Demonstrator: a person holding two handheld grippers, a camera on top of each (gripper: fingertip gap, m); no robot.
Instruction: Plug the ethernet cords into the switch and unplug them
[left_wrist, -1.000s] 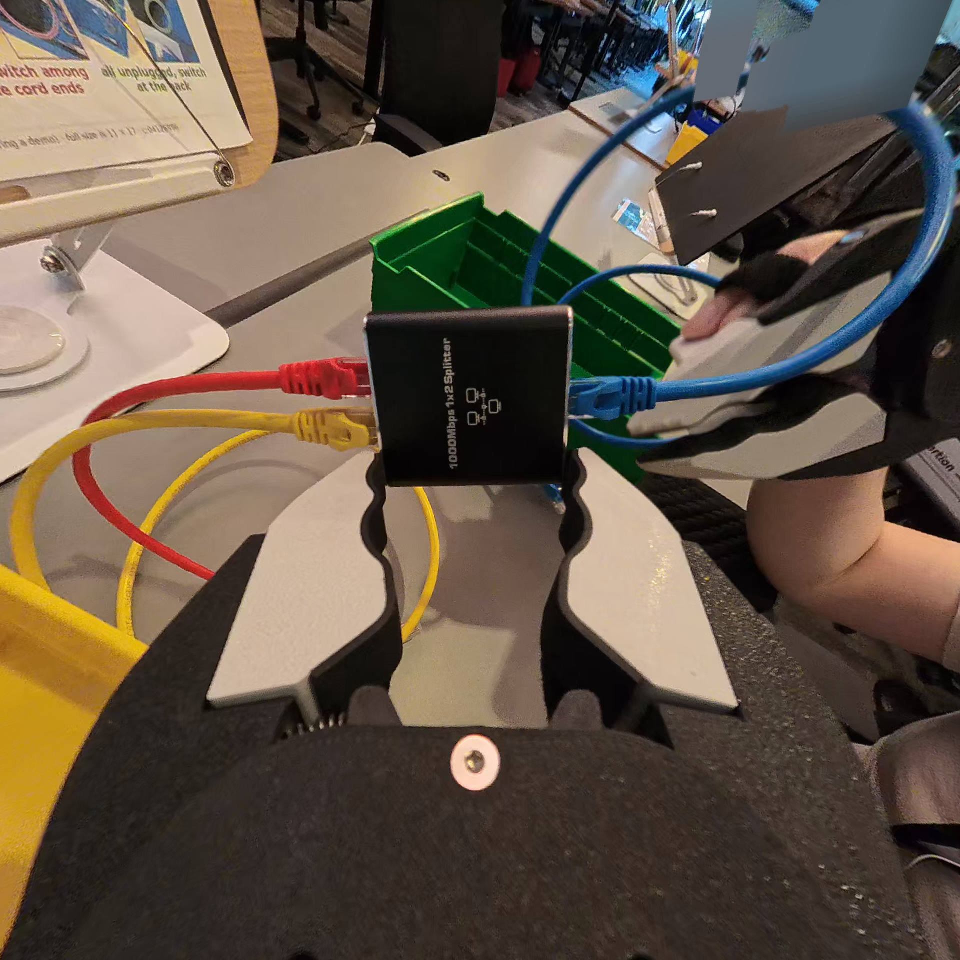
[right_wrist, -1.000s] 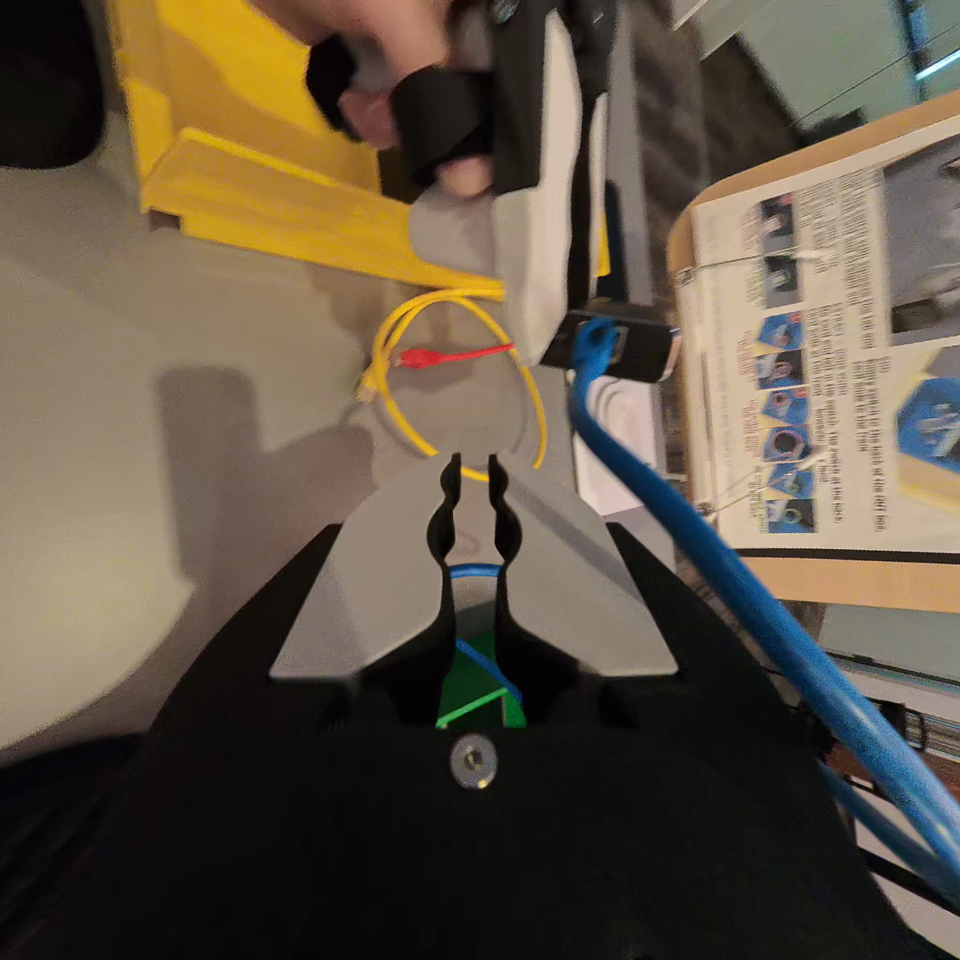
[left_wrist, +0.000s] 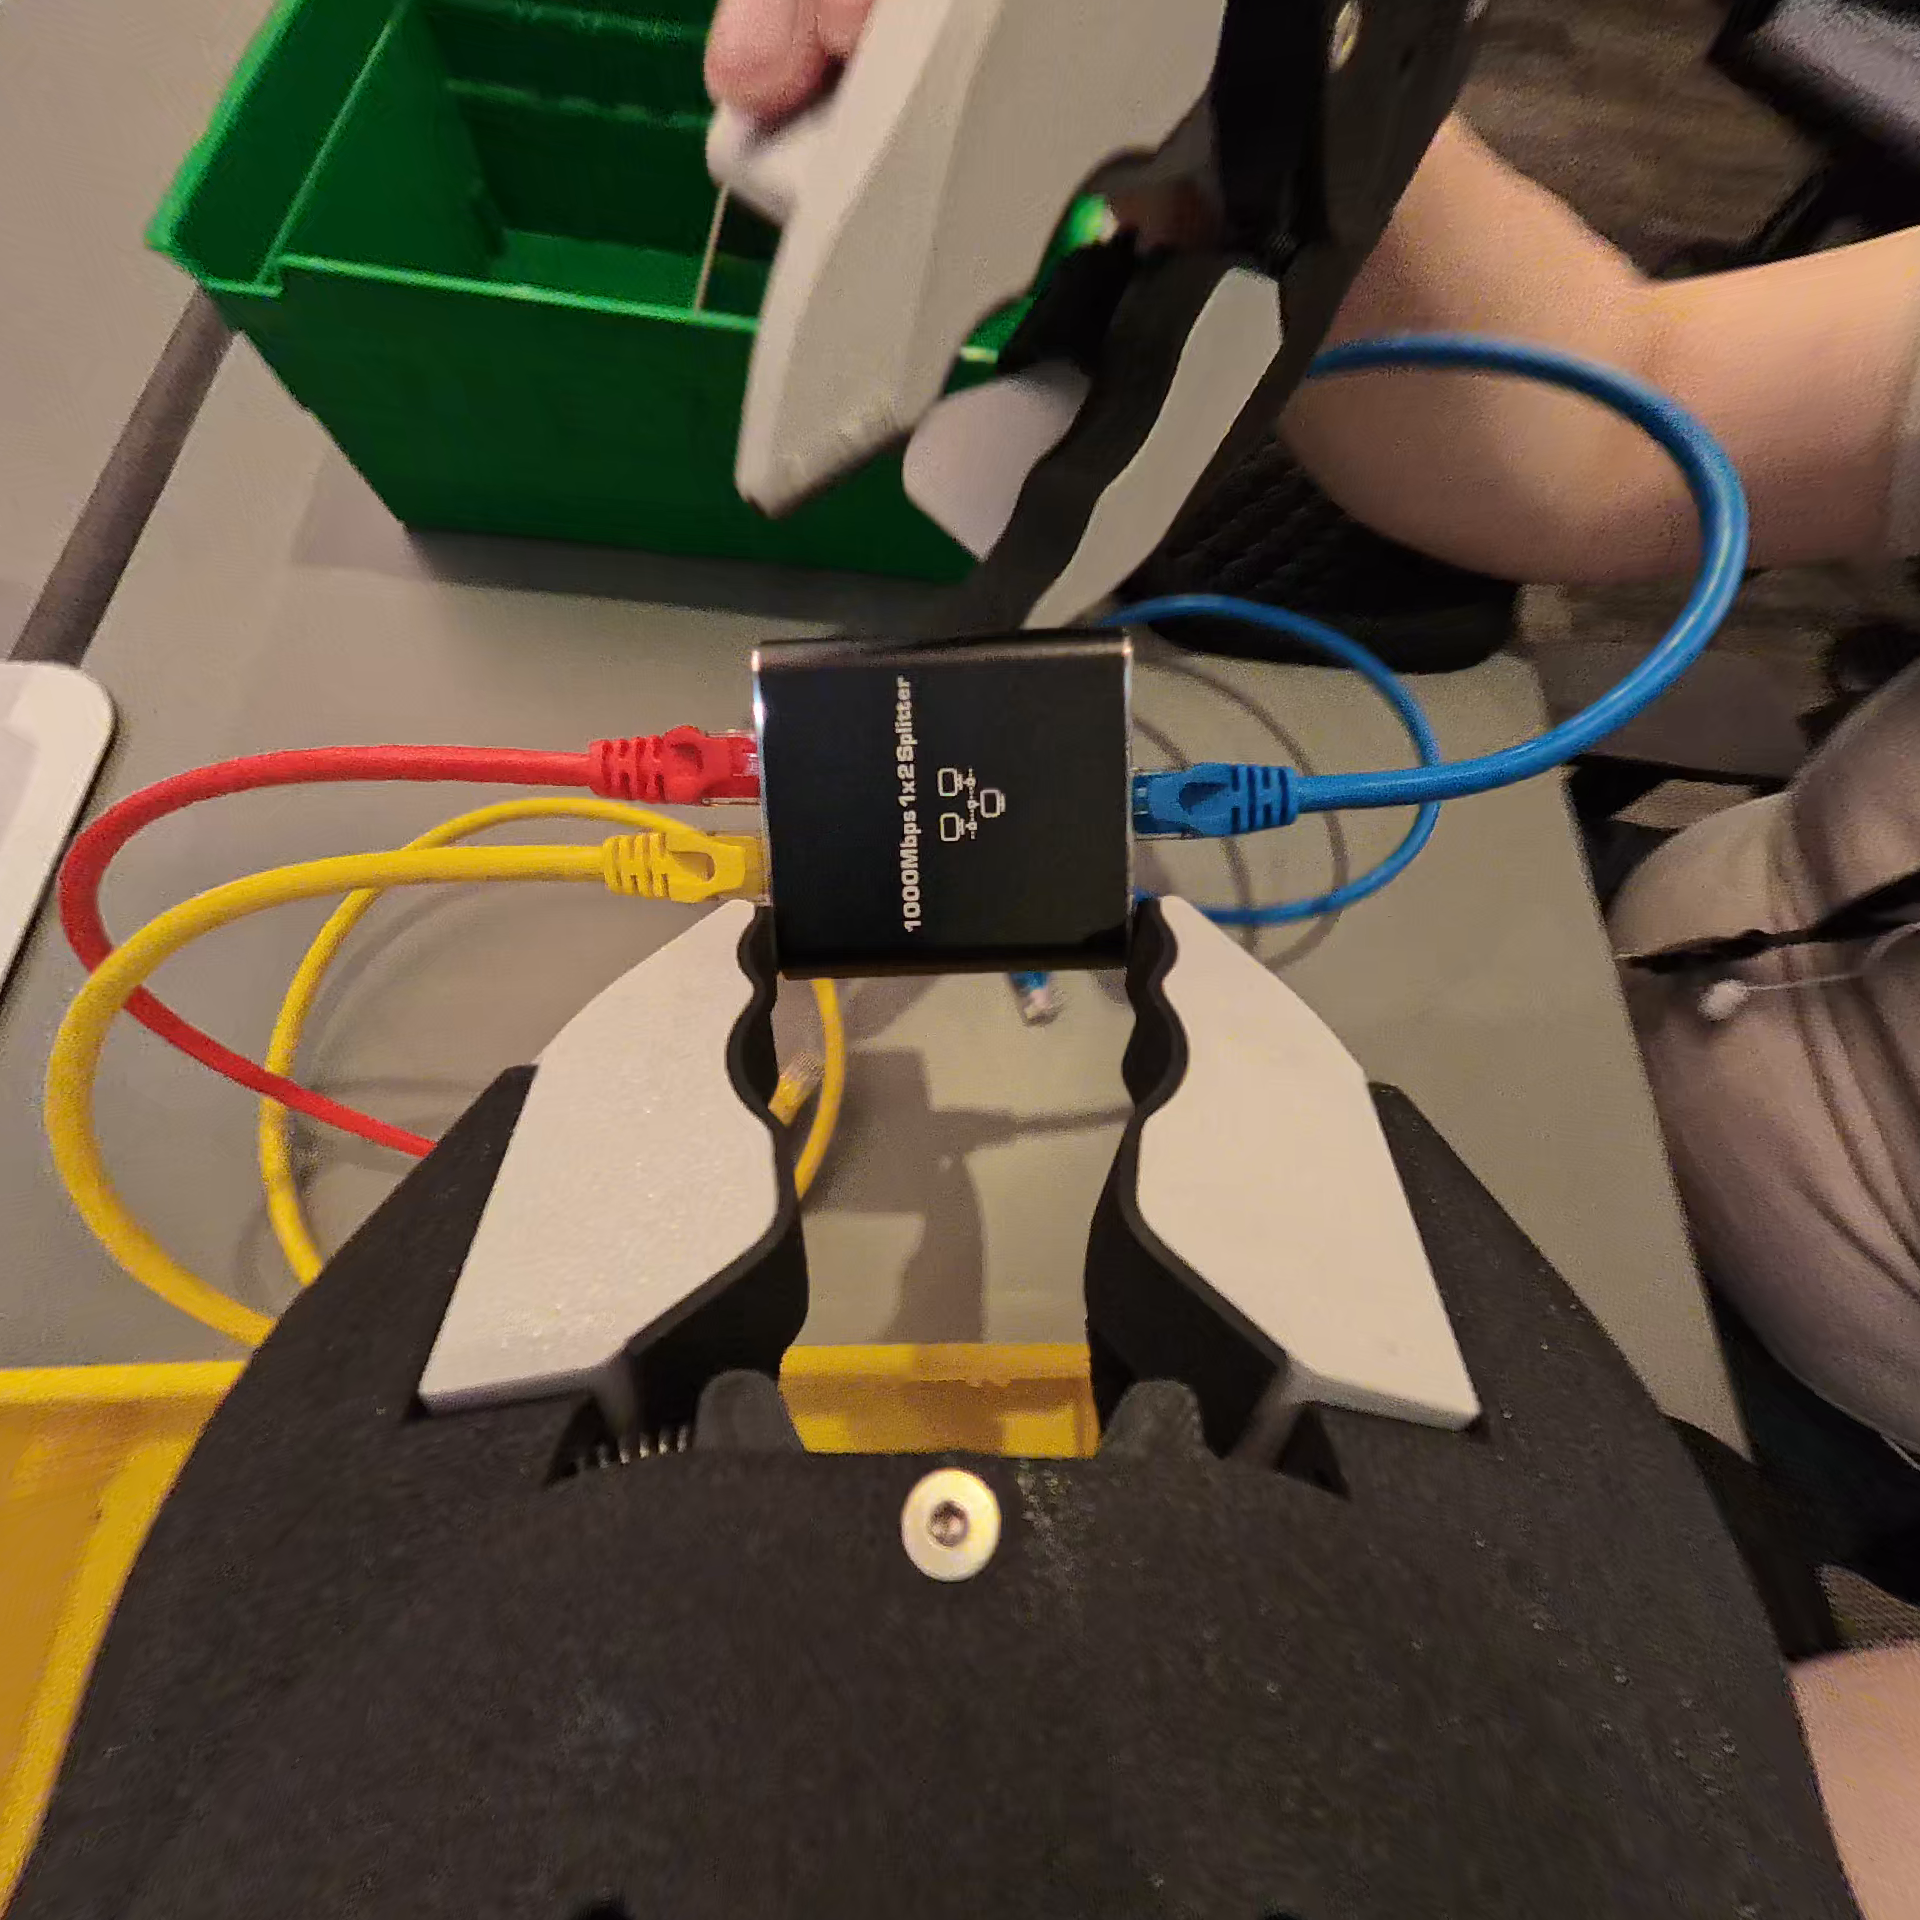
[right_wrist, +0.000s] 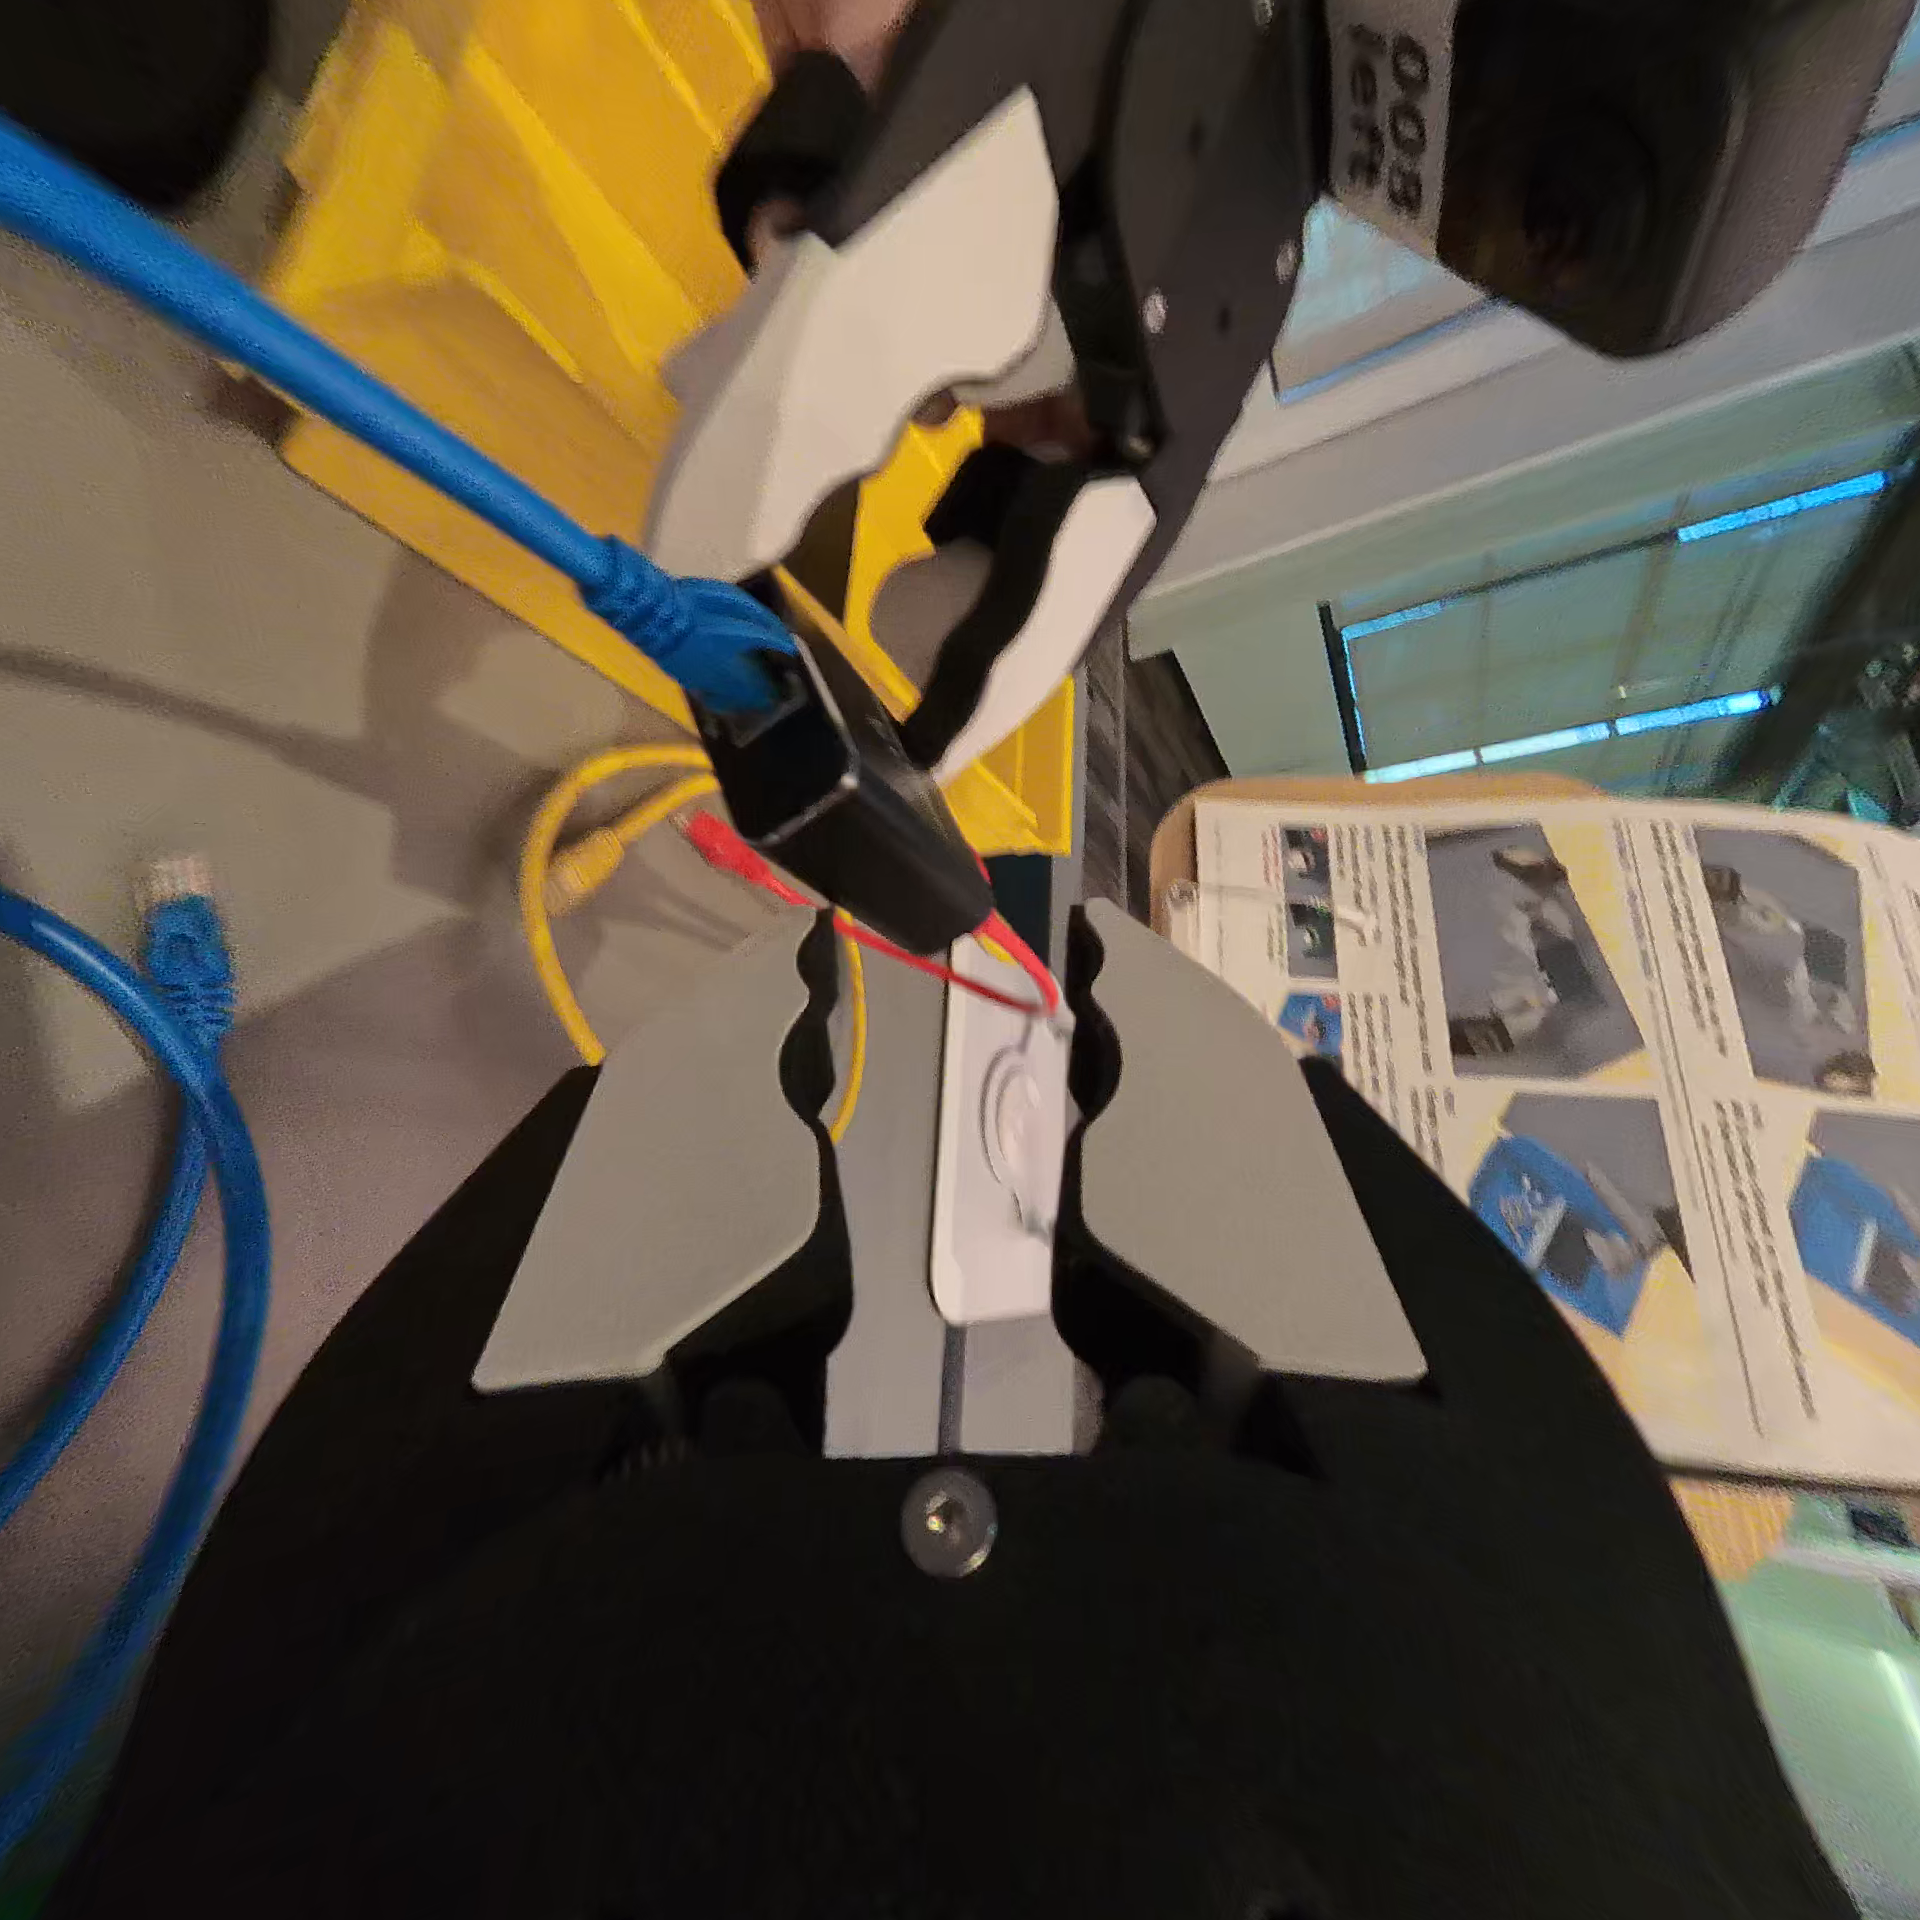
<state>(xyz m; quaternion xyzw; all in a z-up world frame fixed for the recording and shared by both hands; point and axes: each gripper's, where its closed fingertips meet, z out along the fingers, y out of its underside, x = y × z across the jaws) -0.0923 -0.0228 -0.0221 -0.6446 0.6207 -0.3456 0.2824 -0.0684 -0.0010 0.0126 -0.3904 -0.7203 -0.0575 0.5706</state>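
My left gripper (left_wrist: 945, 925) is shut on the near end of the black switch (left_wrist: 940, 805) and holds it above the grey table. A red cord (left_wrist: 675, 764) and a yellow cord (left_wrist: 675, 868) are plugged into its left side. A blue cord (left_wrist: 1210, 800) is plugged into its right side. My right gripper (right_wrist: 948, 935) is open and empty, close to the switch (right_wrist: 831, 810). In the left wrist view it (left_wrist: 904, 540) hovers just above and behind the switch. The blue cord's free end (right_wrist: 182, 935) lies on the table.
A green divided bin (left_wrist: 468, 395) stands behind the switch. A yellow bin (left_wrist: 62, 1507) sits at the near edge. An instruction sheet on a board (right_wrist: 1558, 1091) and a white stand base (right_wrist: 997, 1195) are to the side. A person's arm (left_wrist: 1507, 416) is at the right. The tips of one gripper are about 5 centimeters away from the tips of the other.
My right gripper has opened and moved from beside the blue plug to above the switch. My left gripper has tilted down toward the table with the switch still in it.
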